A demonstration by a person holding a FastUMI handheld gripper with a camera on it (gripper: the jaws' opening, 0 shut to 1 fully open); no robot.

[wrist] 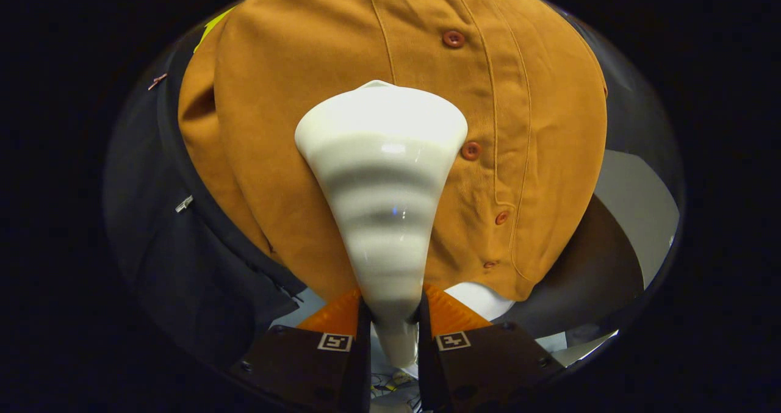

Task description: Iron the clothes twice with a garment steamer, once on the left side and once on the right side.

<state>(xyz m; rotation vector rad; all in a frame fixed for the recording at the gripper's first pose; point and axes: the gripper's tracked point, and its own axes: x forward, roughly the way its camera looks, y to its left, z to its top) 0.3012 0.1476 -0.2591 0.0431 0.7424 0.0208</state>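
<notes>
Both fingers of the gripper clamp a glossy white cone-shaped steamer; its head faces the buttoned, matte mustard shirt.

- The tool has both fingers pressed on the narrow neck of a white steamer, one on each side
- The steamer widens ahead of the fingers into a broad head that lies against an orange shirt
- The head sits just beside the shirt's placket, on the panel without the buttons
- Dark cloth hangs beside the shirt, with two small clips pinned to it
- A pale floor shows beyond the shirt's hem on the other side
</notes>
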